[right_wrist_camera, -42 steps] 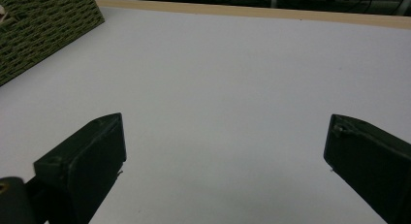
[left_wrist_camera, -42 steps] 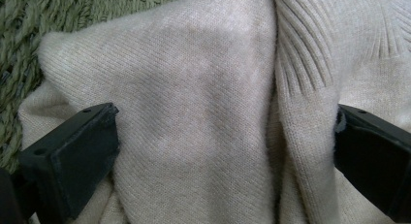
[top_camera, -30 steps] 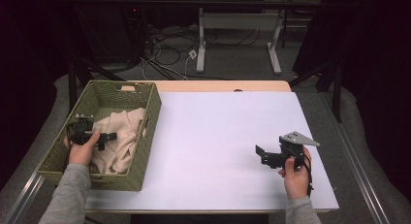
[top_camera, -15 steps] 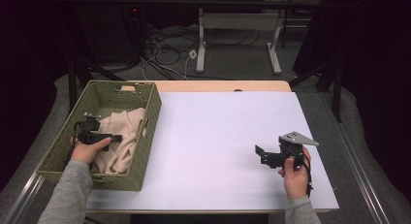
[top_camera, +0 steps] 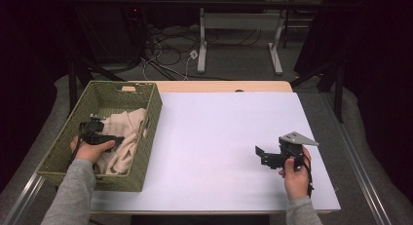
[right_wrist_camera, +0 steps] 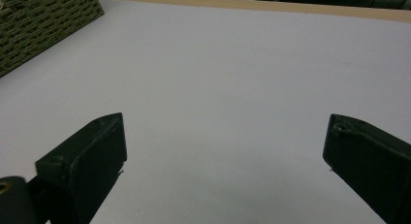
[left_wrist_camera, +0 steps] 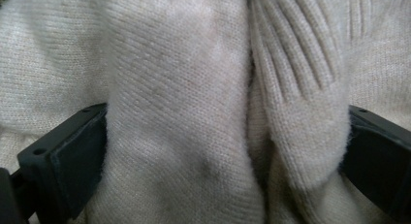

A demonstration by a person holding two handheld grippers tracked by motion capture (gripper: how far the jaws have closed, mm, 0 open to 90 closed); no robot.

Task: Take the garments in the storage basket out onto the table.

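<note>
One woven basket (top_camera: 148, 132), one cream knitted sweater (top_camera: 124, 137) inside it, two hand-held grippers — left hand-held gripper (top_camera: 118, 138), right hand-held gripper (top_camera: 258, 156) — one white table (top_camera: 214, 132)

We take this for a lab or recording studio rather than a home. Our landmark is the white-topped rectangular table with a pale wooden edge (top_camera: 219, 132). Behind it, a tangle of black cables and a white power adapter (top_camera: 193, 54) lie on the grey floor (top_camera: 234, 59), beside the white metal legs of a second desk (top_camera: 202, 40). Black curtains (top_camera: 370, 64) close off the space to either side of the table, and a metal floor rail (top_camera: 360, 166) runs along its right.
</note>
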